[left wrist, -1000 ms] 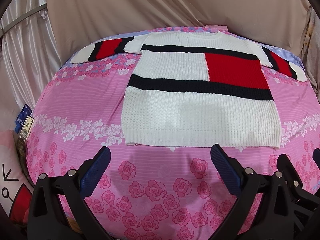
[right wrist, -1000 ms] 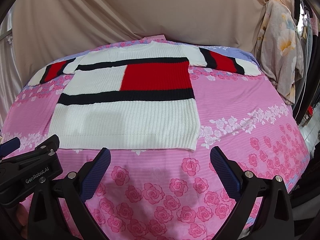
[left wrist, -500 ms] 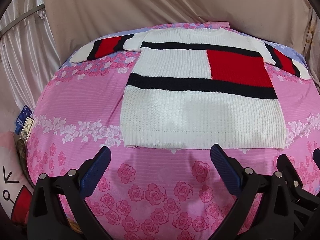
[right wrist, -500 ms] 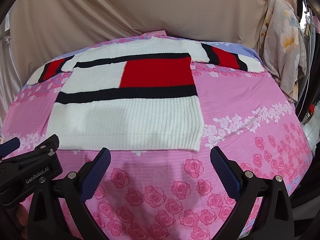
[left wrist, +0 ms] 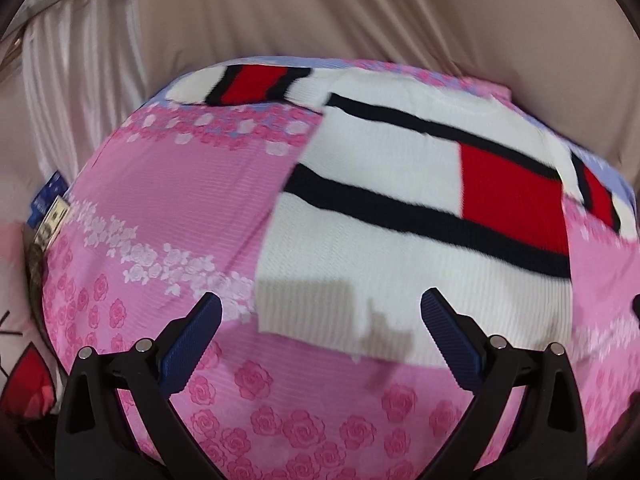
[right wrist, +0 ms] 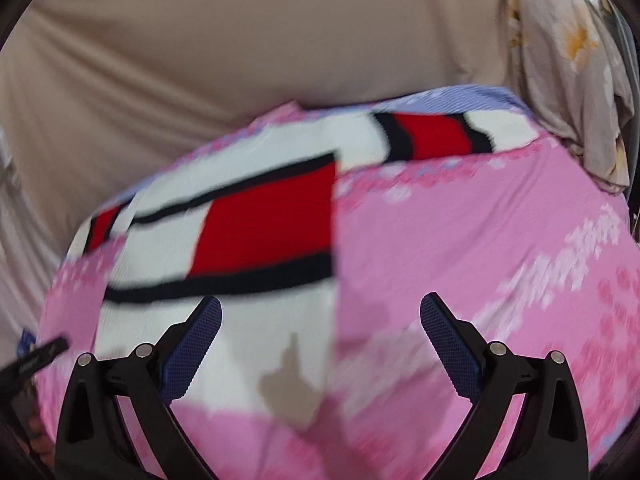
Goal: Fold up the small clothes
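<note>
The left gripper [left wrist: 320, 328] has its jaws spread wide and holds nothing; between its blue pads [left wrist: 448, 332] lies the near-left corner of the sweater's hem, with the pads apparently just above the cloth, contact not clear. The right gripper [right wrist: 320, 332] is likewise spread and empty, and it frames the hem's near-right corner, where white knit meets the pink rose-print sheet [right wrist: 460, 240].

The sweater [left wrist: 400, 216] lies flat and face up across the middle of the bed, hem toward the near edge, neck toward the far edge by the beige drape [left wrist: 360, 12]. Its sleeves reach out sideways toward the far corners, the left sleeve [left wrist: 248, 84] and the right sleeve [right wrist: 432, 136] both lying on the sheet. Both views are blurred, so fine detail of the knit is lost.

The knit looks thick, soft and floppy, light enough for one pinch per corner, and likely to sag and stretch between two held points. Its ribbed texture should grip the pads well. The hem corners, or the side seams near the sleeves, seem the sensible places to take hold, pinching both layers together so the back does not trail.
</note>
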Available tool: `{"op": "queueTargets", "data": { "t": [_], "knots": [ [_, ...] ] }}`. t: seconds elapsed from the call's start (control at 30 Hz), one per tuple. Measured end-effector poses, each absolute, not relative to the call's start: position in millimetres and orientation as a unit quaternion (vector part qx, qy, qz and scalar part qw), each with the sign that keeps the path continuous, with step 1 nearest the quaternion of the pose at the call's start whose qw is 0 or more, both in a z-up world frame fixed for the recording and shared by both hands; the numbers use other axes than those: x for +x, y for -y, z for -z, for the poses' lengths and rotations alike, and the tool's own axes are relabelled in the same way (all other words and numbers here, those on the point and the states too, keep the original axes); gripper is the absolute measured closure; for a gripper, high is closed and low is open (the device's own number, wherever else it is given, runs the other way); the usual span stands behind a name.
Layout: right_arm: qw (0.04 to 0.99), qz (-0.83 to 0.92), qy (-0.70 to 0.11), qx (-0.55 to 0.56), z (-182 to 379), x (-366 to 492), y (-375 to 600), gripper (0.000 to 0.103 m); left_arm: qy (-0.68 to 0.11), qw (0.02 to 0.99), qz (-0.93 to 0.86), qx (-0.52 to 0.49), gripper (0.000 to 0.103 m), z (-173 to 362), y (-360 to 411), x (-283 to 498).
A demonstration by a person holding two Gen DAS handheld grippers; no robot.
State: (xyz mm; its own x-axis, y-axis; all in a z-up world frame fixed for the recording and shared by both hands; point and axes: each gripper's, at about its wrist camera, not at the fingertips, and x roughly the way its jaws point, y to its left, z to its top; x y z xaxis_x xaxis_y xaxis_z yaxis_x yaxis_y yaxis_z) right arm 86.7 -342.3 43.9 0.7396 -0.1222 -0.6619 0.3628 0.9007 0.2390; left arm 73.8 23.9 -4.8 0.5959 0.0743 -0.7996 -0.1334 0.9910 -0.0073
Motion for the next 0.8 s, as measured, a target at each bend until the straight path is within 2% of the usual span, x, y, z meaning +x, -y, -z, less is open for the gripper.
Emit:
{"op": "queueTargets", "data": {
  "t": [0.2, 0.27, 0.43, 0.5, 0.63, 0.7, 0.73, 0.8],
  "knots": [
    [0.9, 0.234, -0.288, 0.228, -46.8, 165.4, 484.5, 0.007, -0.439, 0.895, -0.06, -0.051, 0.006, 11.3, -50.5, 121.1],
    [0.889, 0.254, -0.278, 0.261, -36.2, 187.6, 516.0, 0.014, -0.436, 0.898, -0.052, -0.035, 0.006, 16.0, -51.8, 141.4],
    [0.855, 0.283, -0.274, 0.337, 16.9, 250.3, 582.5, 0.04, -0.42, 0.905, -0.061, -0.01, 0.008, 32.6, -47.1, 186.0],
    [0.849, 0.287, -0.283, 0.342, 31.3, 265.8, 594.4, 0.047, -0.421, 0.904, -0.066, -0.014, 0.008, 40.0, -43.3, 196.2],
    [0.838, 0.304, -0.271, 0.364, 48.6, 279.5, 615.4, 0.049, -0.433, 0.899, -0.061, -0.007, 0.008, 52.7, -31.1, 210.6],
    [0.836, 0.312, -0.257, 0.37, 45.4, 283.0, 621.9, 0.072, -0.431, 0.901, -0.057, 0.004, 0.008, 54.7, -25.7, 215.2],
    [0.838, 0.308, -0.247, 0.376, 39.2, 286.1, 624.2, 0.101, -0.428, 0.902, -0.057, 0.008, 0.008, 54.6, -23.6, 217.8],
    [0.856, 0.279, -0.201, 0.385, 10.2, 294.1, 615.7, 0.101, -0.425, 0.903, -0.056, 0.008, 0.008, 53.7, -21.7, 223.2]
  ]
}}
